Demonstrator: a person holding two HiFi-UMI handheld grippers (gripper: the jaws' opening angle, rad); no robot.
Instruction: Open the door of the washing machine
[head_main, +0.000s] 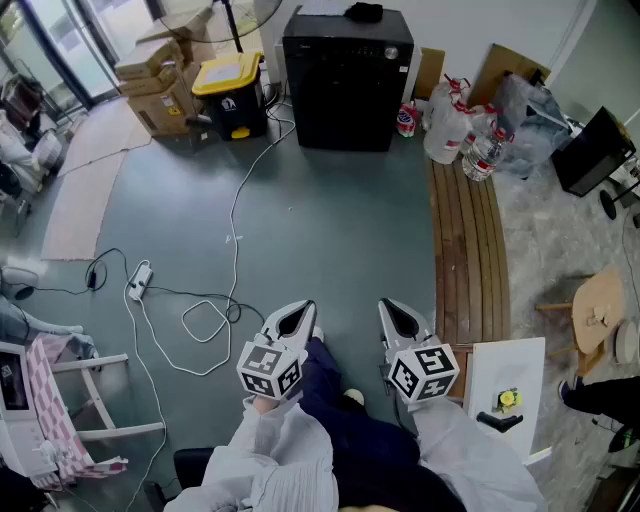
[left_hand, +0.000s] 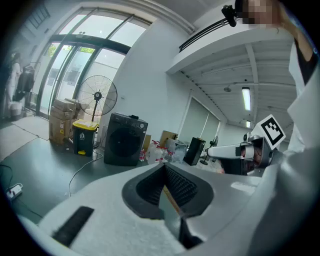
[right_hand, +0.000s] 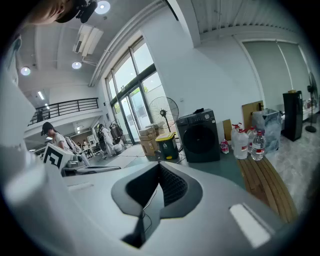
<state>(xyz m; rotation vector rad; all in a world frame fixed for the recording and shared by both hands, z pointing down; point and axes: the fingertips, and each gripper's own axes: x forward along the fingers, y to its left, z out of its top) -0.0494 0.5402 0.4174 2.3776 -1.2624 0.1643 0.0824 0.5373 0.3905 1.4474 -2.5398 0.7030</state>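
Observation:
The black washing machine (head_main: 345, 80) stands against the far wall, a few steps across the floor from me, its round front door closed. It also shows in the left gripper view (left_hand: 125, 140) and the right gripper view (right_hand: 200, 137). My left gripper (head_main: 293, 318) (left_hand: 164, 167) and right gripper (head_main: 400, 318) (right_hand: 160, 166) are held side by side in front of my body and point toward the machine. The jaws of each meet at the tip with nothing between them. Both are far from the door.
A yellow-lidded bin (head_main: 230, 95) and cardboard boxes (head_main: 160, 80) stand left of the machine, bottles (head_main: 450, 125) and bags to its right. A white cable with a power strip (head_main: 138, 280) runs across the grey floor. A slatted wooden board (head_main: 465, 250) lies at right, a drying rack (head_main: 60, 410) at lower left.

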